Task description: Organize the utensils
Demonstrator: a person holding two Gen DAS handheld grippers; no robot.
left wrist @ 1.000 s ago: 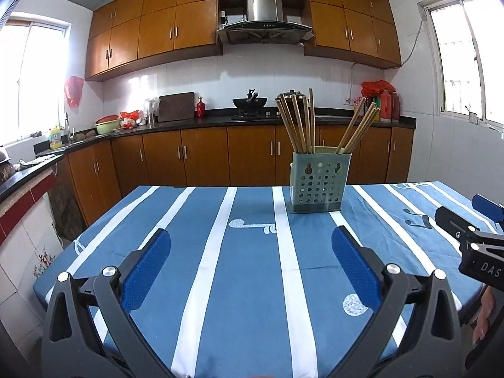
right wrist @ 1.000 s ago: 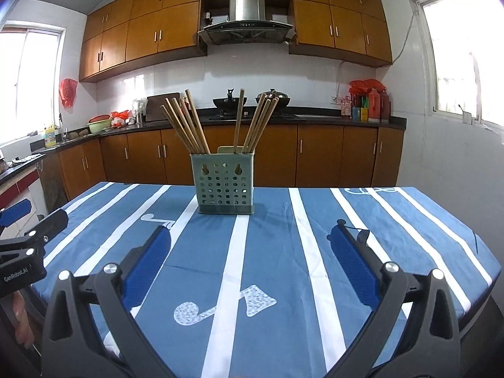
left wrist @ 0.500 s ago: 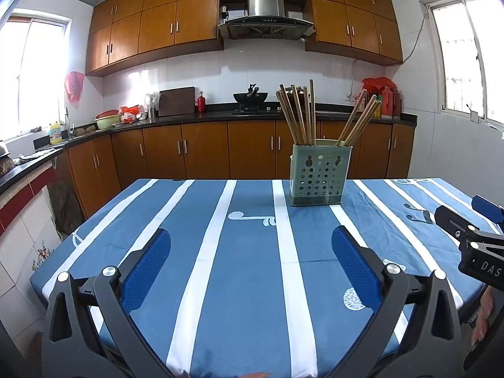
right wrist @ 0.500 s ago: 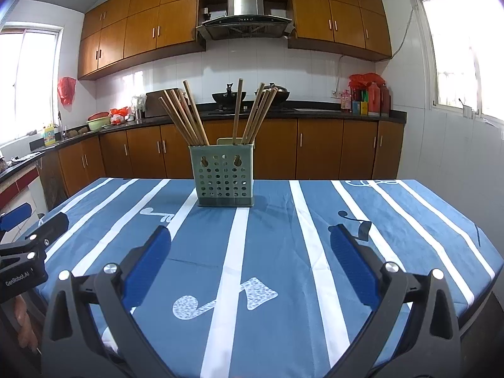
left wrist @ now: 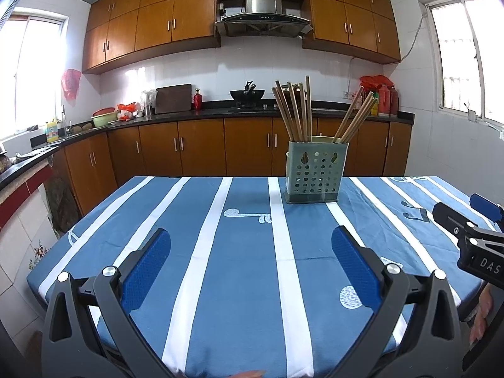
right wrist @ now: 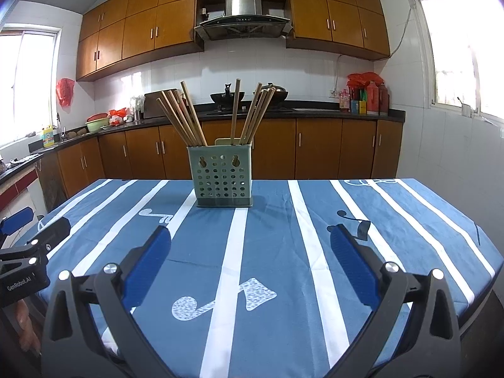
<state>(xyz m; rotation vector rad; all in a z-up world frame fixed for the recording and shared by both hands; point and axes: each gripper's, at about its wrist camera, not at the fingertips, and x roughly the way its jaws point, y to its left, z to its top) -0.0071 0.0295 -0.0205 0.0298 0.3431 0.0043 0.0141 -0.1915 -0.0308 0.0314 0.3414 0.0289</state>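
A pale green perforated utensil holder stands upright toward the far side of the table, on the blue cloth. Several wooden chopsticks lean in it in two bunches, left and right. My left gripper is open and holds nothing, well short of the holder. My right gripper is open too, with only cloth between its blue pads. Each gripper shows at the edge of the other's view: the right gripper and the left gripper.
The table wears a blue cloth with white stripes and music-note prints. Behind it runs a black kitchen counter with wooden cabinets, a wok and red bottles. A hand holds the right gripper.
Both views have tilted up and drawn back a little, so the holder sits lower and slightly farther in frame. Both grippers stay open; nothing on the table has moved.
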